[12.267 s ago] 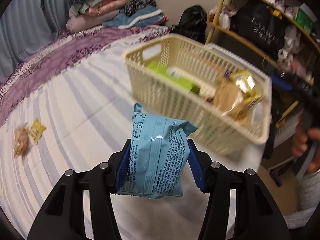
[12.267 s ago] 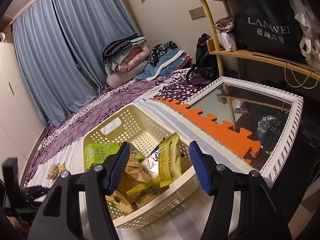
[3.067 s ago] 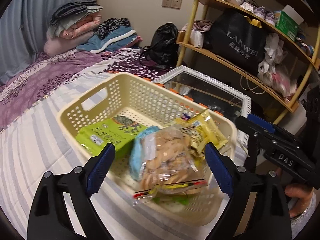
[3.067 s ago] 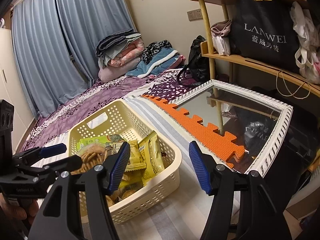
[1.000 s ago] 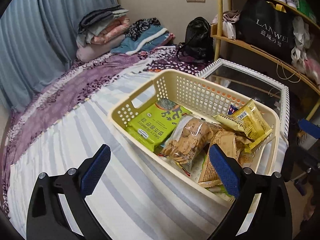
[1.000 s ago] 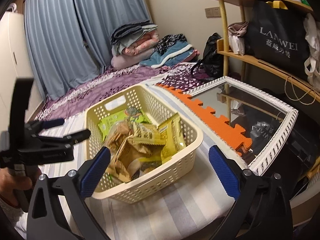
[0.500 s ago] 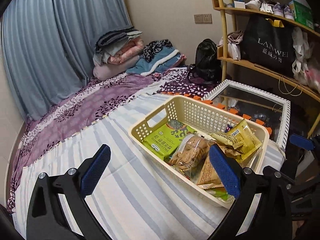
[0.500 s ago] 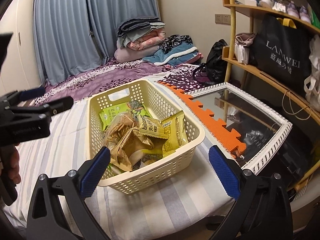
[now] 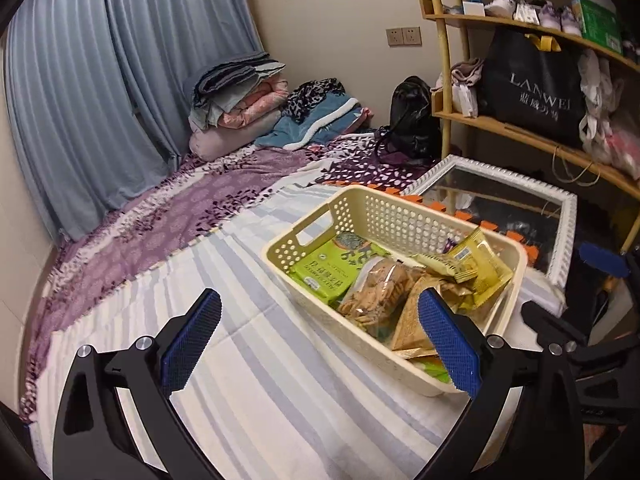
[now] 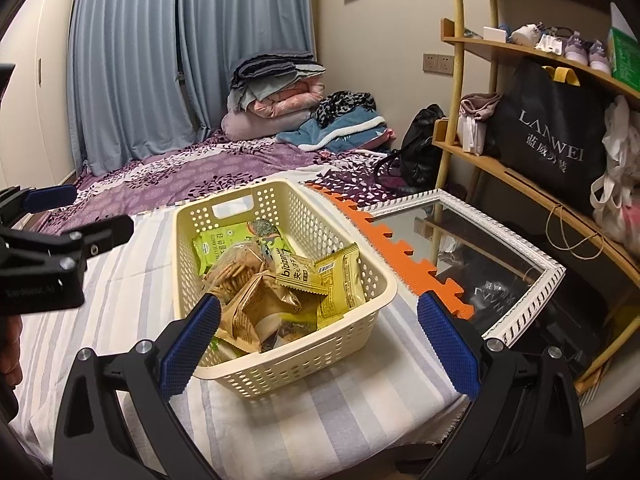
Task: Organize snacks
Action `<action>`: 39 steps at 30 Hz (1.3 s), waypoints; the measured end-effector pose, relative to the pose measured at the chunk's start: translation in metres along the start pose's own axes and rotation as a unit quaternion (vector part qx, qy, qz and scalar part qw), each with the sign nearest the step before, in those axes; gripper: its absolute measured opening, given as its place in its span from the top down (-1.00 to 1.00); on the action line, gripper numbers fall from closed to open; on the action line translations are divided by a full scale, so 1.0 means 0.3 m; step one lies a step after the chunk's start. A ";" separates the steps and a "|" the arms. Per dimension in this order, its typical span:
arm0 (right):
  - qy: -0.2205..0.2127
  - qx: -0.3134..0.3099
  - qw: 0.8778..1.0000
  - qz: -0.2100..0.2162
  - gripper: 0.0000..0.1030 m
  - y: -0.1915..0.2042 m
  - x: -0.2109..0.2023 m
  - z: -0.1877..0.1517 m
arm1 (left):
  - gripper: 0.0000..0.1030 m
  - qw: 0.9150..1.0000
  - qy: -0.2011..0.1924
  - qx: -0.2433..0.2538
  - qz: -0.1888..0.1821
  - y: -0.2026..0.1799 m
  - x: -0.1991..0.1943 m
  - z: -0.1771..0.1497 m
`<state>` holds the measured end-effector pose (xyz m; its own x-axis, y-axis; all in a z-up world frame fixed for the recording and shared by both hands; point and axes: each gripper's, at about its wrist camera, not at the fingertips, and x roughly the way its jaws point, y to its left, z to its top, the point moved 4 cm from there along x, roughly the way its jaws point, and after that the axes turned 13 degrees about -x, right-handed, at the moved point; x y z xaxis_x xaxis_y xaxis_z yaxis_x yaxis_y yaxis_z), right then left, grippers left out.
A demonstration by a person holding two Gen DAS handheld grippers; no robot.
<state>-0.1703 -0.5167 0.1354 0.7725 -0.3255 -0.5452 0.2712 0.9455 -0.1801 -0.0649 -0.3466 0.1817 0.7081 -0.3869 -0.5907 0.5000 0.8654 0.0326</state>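
Both grippers are empty with fingers spread wide: left gripper (image 9: 320,344) hangs over the striped bedsheet (image 9: 248,368) near the left side of the basket (image 9: 308,304), right gripper (image 10: 316,344) sits at the basket's near end, above it. All visible snacks are inside the cream basket, which stands on the sheet at the right edge of the bed, just beside the orange foam mat (image 10: 404,256) and the white-framed mirror (image 10: 520,252). Contents: green seaweed pack (image 10: 224,244) flat at the far end, clear cracker bag (image 9: 376,292) in the middle, yellow bibizan packets (image 10: 340,284) toward the right wall, brown packet (image 10: 256,316) at the near end. Diff vs 12.3 s ago: the left gripper was clamped on a blue snack bag, now it holds nothing; the two small packets then lying on the sheet at far left are not seen there now. Vs 3.1 s ago: the left was right over the basket with the cracker bag between its pads; now it is backed off and higher, more bed in view. Right gripper's fingers were narrower at 3.1 s ago, wider since 1.0 s ago. Vs 0.5 s ago: near-identical, slight pull back. From the right wrist view the left gripper shows at far left, with part of a hand (image 10: 10,352) below it.
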 end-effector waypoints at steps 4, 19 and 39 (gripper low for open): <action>0.004 -0.007 1.000 0.004 -0.90 0.008 -0.002 -0.004 | -0.95 1.000 0.007 -0.003 0.005 0.000 -0.002 -0.009; 0.015 -0.013 1.000 0.007 -0.90 0.027 0.010 -0.018 | -0.95 0.999 0.011 0.019 0.037 -0.001 0.008 -0.031; 0.021 -0.024 0.999 -0.009 -0.90 0.029 0.022 -0.035 | -0.95 0.998 0.027 0.025 0.046 -0.002 0.027 -0.051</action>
<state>-0.1688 -0.5106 0.1215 0.7424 -0.3435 -0.5752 0.2562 0.9389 -0.2299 -0.0671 -0.3453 0.1646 0.7244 -0.2881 -0.6263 0.4597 0.8789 0.1275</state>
